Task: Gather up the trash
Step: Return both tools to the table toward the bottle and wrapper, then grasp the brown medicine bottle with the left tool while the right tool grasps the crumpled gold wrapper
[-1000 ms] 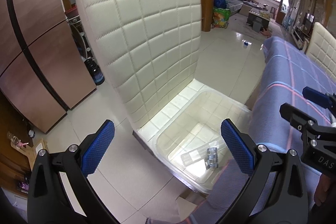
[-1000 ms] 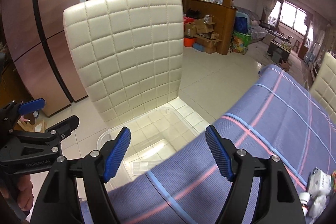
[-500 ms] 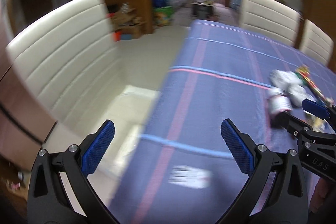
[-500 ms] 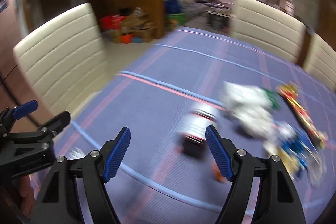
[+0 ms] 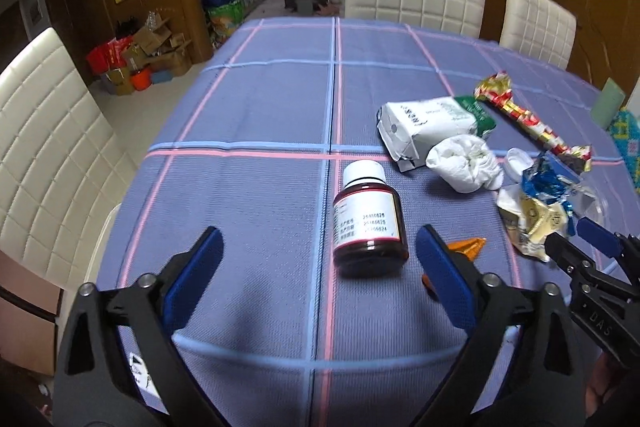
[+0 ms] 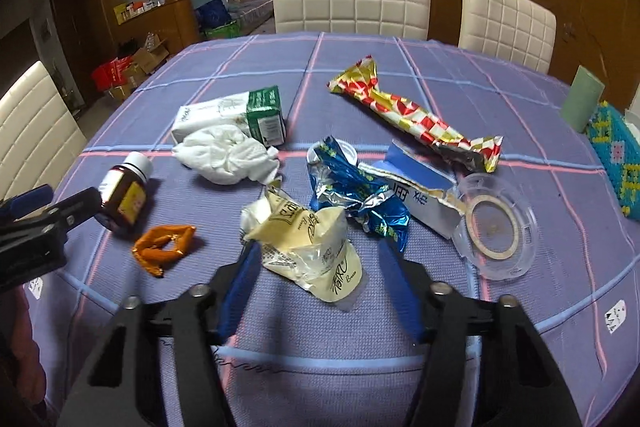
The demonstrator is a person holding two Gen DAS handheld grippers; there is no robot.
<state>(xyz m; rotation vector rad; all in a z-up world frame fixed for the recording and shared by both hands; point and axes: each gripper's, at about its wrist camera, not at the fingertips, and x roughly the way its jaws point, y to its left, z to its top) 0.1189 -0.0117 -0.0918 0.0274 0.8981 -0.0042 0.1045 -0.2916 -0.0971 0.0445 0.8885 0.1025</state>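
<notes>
Your left gripper (image 5: 318, 253) is closing with its jaws wide; the brown bottle (image 5: 369, 223) lies on its side on the blue checked tablecloth (image 5: 256, 107), just beyond the fingertips and nearer the right finger, unpressed. Its white label shows rows of digits, too blurred to trust. Your right gripper (image 6: 318, 267) is closing around the cream wrapper (image 6: 308, 247), printed with script lettering; whether the pads touch it you cannot tell. Right of the bottle lie an orange scrap (image 6: 164, 245), white crumpled tissue (image 5: 466, 161) and a blue foil wrapper (image 6: 358, 193).
</notes>
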